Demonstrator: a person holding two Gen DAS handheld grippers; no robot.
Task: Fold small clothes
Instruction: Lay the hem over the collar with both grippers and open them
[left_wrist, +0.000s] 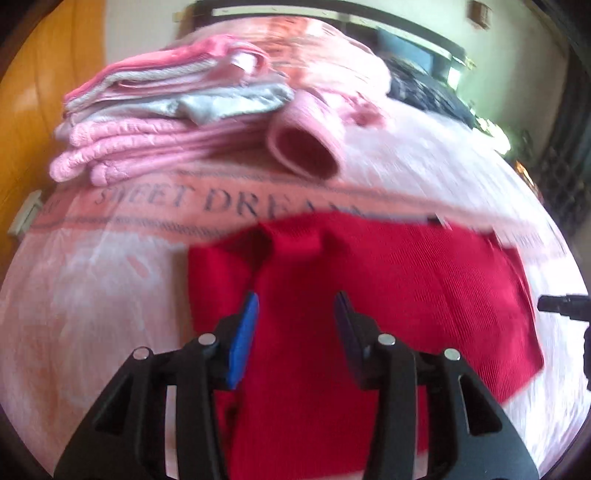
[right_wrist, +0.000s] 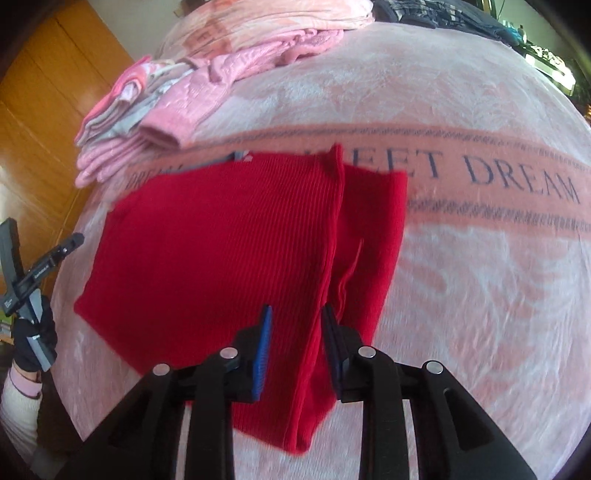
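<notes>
I am partway through folding the red knit garment (right_wrist: 221, 251), which lies flat on the pink blanket (right_wrist: 480, 295) on the bed, one side already turned over along a ridge running toward twelve o'clock. My right gripper (right_wrist: 295, 321) hovers at its near edge, jaws apart, straddling that ridge but clamped on nothing. My left gripper (left_wrist: 295, 310) hangs over the cloth, jaws apart and empty. Next I judge I must pinch an edge and fold it across. Folded pink clothes (left_wrist: 147, 125) sit at eleven o'clock.

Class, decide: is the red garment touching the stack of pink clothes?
Apart. The right wrist view shows a strip of blanket, with its lettered band, between the red garment and the pink stack.
</notes>
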